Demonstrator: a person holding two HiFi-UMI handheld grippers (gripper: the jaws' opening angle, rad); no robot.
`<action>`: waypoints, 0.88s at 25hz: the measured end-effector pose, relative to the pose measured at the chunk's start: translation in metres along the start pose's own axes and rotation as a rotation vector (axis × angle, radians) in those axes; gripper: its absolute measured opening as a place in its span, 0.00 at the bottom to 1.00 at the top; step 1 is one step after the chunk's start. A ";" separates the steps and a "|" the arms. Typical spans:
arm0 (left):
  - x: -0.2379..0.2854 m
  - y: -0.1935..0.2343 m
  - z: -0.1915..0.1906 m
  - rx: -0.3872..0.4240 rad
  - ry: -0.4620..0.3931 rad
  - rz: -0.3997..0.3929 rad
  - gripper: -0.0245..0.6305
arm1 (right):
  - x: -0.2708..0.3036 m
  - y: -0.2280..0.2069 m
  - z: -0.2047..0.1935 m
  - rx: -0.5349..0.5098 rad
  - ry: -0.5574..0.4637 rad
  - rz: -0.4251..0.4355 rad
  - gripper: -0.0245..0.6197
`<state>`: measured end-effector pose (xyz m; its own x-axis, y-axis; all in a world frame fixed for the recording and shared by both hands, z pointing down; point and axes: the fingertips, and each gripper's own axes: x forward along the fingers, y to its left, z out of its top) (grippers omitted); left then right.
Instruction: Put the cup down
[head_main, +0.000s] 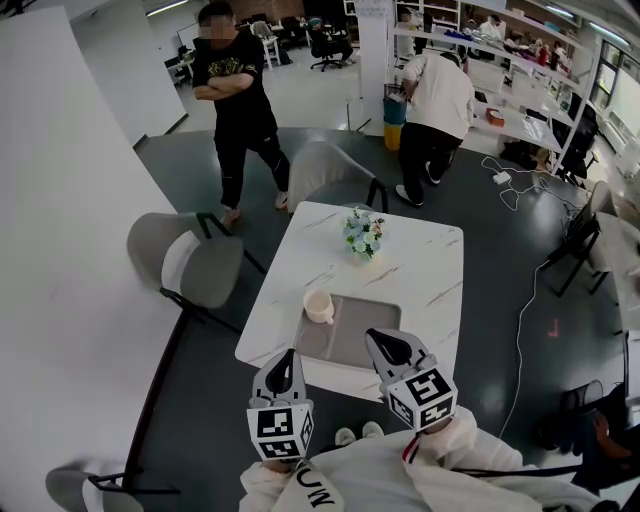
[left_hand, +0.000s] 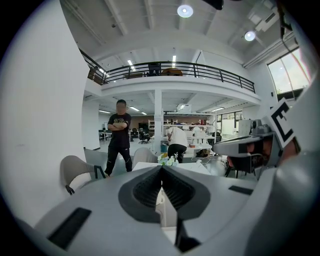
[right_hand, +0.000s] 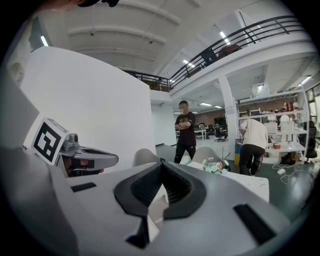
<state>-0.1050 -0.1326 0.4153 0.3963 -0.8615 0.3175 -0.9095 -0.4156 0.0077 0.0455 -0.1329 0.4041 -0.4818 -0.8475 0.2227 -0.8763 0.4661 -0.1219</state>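
Note:
A cream cup (head_main: 318, 306) stands upright on the left edge of a grey tray (head_main: 352, 340), near the front of the white marble table (head_main: 425, 265). No gripper touches it. My left gripper (head_main: 290, 354) hangs at the table's front edge, just short of the cup, with its jaws shut and empty (left_hand: 161, 168). My right gripper (head_main: 371, 334) hovers over the tray's near right part, also shut on nothing (right_hand: 161, 162). A pale shape shows through the slit below each pair of closed tips; I cannot tell what it is.
A small bunch of flowers (head_main: 363, 235) stands mid-table beyond the tray. Grey chairs sit at the table's left (head_main: 190, 262) and far end (head_main: 325, 172). A person in black (head_main: 238, 100) and one in white (head_main: 437, 105) stand beyond. A cable (head_main: 525, 300) runs along the floor at right.

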 end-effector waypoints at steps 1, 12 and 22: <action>0.000 0.000 0.000 0.000 0.002 -0.001 0.05 | 0.000 0.000 -0.001 -0.001 0.003 -0.001 0.05; 0.001 -0.001 -0.004 -0.003 0.007 0.000 0.05 | 0.001 0.001 -0.004 -0.002 0.009 0.007 0.05; -0.001 0.002 -0.007 -0.009 0.020 0.006 0.05 | 0.003 0.006 -0.002 0.000 0.009 0.013 0.05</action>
<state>-0.1079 -0.1305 0.4212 0.3885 -0.8580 0.3360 -0.9130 -0.4078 0.0141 0.0389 -0.1320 0.4058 -0.4932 -0.8389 0.2300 -0.8699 0.4771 -0.1252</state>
